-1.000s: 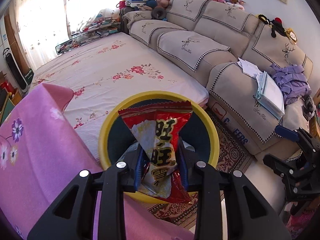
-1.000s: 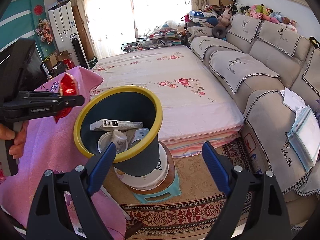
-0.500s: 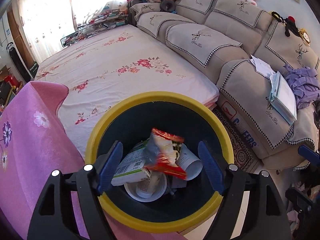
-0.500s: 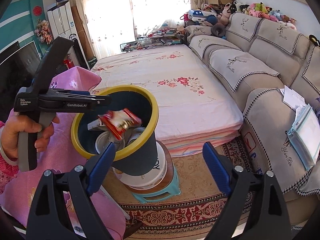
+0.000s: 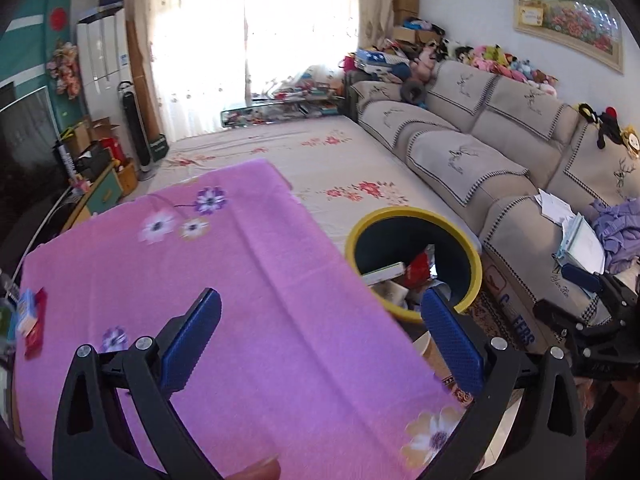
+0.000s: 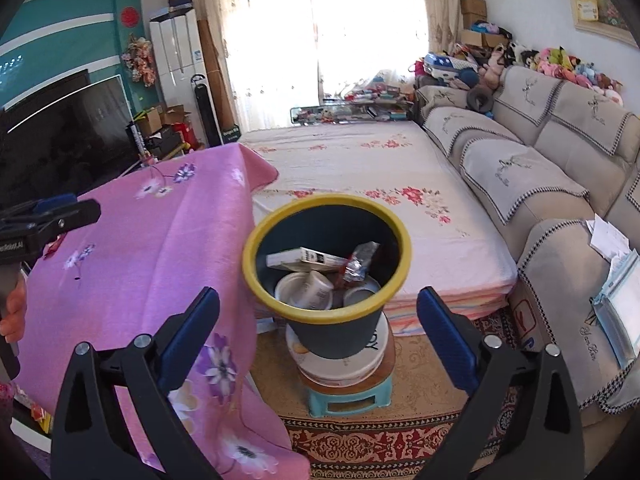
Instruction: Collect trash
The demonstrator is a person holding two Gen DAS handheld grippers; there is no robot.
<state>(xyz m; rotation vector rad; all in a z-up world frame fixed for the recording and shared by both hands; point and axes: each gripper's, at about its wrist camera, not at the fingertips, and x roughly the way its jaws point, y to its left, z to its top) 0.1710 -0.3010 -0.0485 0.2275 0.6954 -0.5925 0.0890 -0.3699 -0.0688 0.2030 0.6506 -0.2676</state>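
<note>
The dark bin with a yellow rim (image 6: 256, 280) stands on a white tub and a teal stool, right of the pink-clothed table (image 6: 160, 248). It holds the red snack wrapper (image 6: 358, 262), a flat box and cups. In the left wrist view the bin (image 5: 474, 256) is at right with the wrapper (image 5: 418, 268) inside. My left gripper (image 5: 320, 336) is open and empty above the table (image 5: 248, 280). My right gripper (image 6: 318, 334) is open and empty, facing the bin. A small blue and red packet (image 5: 30, 316) lies at the table's left edge.
A bed with a floral sheet (image 6: 360, 168) lies behind the bin. A beige sofa (image 6: 540, 184) runs along the right, with papers on it. A patterned rug (image 6: 380, 440) covers the floor. A television (image 6: 60, 132) stands at left.
My left gripper opened and dropped the red snack wrapper into the bin, then swung left and back over the pink table. My right gripper stayed open, drifting slightly.
</note>
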